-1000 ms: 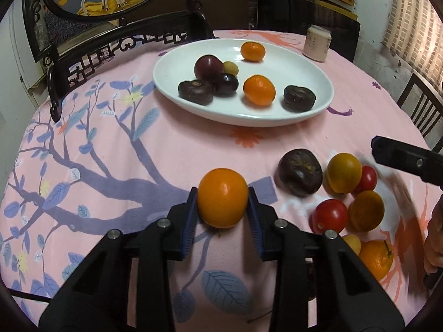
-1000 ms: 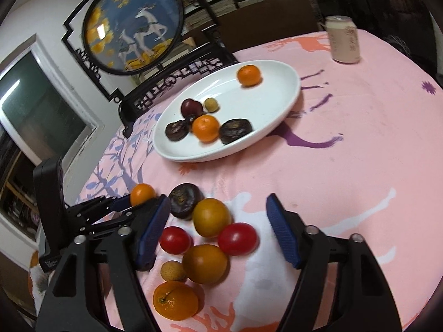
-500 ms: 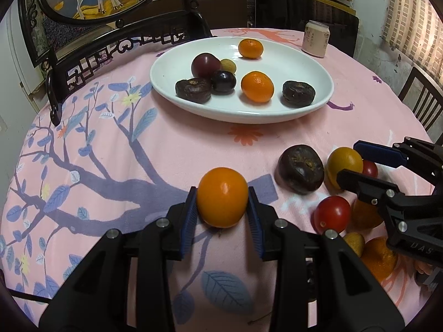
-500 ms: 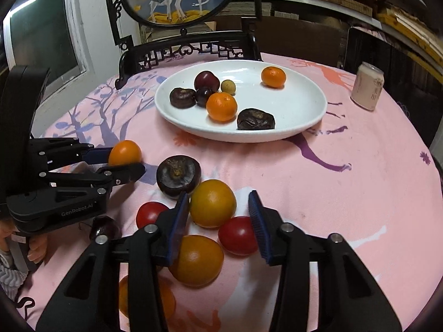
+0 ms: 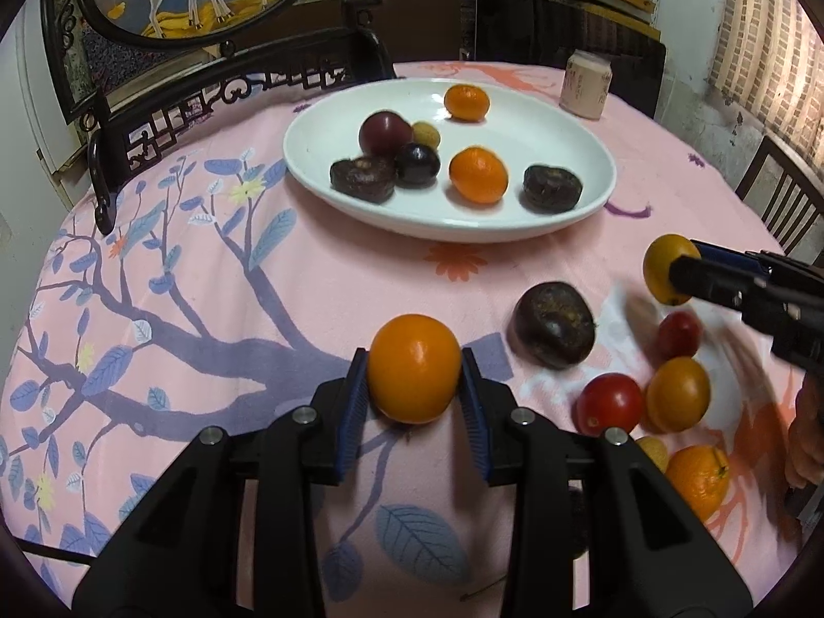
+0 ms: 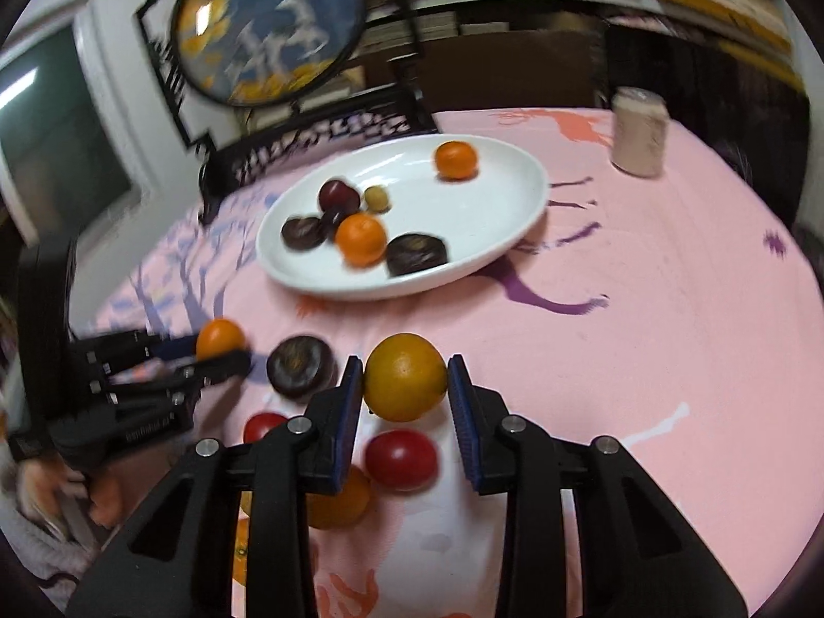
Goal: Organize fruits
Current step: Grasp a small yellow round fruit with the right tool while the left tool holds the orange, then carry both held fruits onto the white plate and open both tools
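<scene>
My left gripper (image 5: 414, 386) is shut on an orange fruit (image 5: 414, 382) just above the pink tablecloth, near its front. My right gripper (image 6: 404, 381) is shut on a yellow-orange fruit (image 6: 405, 376) and holds it lifted above the loose pile; it also shows in the left wrist view (image 5: 664, 269). The white plate (image 5: 546, 123) at the back holds two oranges, dark purple fruits and a small yellow one. Loose on the cloth lie a dark purple fruit (image 5: 553, 330), red tomatoes (image 5: 609, 404), a yellow-orange fruit (image 5: 677, 394) and an orange (image 5: 698, 479).
A pale can (image 5: 584, 83) stands behind the plate at the back right. A dark carved chair back (image 5: 170, 118) rises at the table's far left edge. Another chair (image 5: 777, 201) stands at the right.
My right gripper has closed on the yellow-orange fruit and lifted it off the pile. My left gripper still holds its orange in the same place.
</scene>
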Tool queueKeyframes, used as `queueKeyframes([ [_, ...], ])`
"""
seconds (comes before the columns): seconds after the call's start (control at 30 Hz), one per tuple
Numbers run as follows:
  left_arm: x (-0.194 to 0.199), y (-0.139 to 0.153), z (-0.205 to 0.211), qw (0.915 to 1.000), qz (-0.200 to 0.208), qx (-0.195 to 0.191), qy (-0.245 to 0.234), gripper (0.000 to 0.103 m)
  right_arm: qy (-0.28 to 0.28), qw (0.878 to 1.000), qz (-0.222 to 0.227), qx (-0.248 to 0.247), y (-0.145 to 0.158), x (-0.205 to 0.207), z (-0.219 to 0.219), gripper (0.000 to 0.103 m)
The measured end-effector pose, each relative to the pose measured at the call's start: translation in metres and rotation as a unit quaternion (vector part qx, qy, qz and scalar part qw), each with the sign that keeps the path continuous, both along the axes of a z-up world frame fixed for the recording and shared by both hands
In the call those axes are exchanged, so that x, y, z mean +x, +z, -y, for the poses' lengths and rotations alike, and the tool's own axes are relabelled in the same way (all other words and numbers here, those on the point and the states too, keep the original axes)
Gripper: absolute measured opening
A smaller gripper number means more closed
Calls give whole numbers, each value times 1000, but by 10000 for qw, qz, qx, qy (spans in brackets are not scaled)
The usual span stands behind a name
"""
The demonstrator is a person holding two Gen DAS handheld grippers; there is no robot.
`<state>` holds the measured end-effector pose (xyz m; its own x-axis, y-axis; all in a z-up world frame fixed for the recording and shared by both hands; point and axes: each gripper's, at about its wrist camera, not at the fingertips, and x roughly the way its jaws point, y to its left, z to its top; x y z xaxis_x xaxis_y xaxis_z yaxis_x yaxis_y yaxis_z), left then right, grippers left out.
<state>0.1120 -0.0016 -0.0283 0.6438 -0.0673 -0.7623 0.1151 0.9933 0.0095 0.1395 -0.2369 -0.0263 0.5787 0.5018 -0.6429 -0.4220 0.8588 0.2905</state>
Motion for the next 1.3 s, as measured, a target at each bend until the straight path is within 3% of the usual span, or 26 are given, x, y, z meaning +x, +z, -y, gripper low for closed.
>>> queueKeyframes([
  [0.3, 1, 26, 5, 9992, 316, -248, -88, 35, -120, 9994, 164, 279, 19, 2, 0, 34],
  [0.53, 54, 55, 24, 9984, 523, -228, 22, 35, -333, 9982, 133, 490, 39, 58, -21, 34],
  [0.6, 68, 55, 26, 9983, 543, -198, 120, 44, -388, 9973, 49, 627, 35, 80, -26, 36],
  [0.63, 75, 54, 25, 9981, 548, -209, 200, 62, -394, 9970, -34, 665, 31, 87, -27, 37],
  [0.67, 78, 52, 22, 9975, 588, -263, 298, 72, -444, 9965, -127, 703, 25, 93, -26, 50],
  [0.73, 79, 49, 14, 9974, 559, -339, 313, 72, -505, 9958, -46, 763, 22, 91, -20, 59],
  [0.93, 69, 44, -10, 9957, 468, -675, 440, 72, -533, 9940, 8, 956, 30, 73, 3, 59],
  [1.1, 49, 37, -12, 9963, 405, -621, 442, 73, -562, 9943, -29, 911, 26, 45, 15, 59],
  [1.2, 34, 32, -7, 9973, 360, -526, 374, 82, -591, 9947, -11, 835, 21, 24, 23, 60],
  [1.3, 20, 28, 4, 9985, 366, -338, 221, 82, -718, 9944, 8, 780, 18, 11, 31, 64],
])
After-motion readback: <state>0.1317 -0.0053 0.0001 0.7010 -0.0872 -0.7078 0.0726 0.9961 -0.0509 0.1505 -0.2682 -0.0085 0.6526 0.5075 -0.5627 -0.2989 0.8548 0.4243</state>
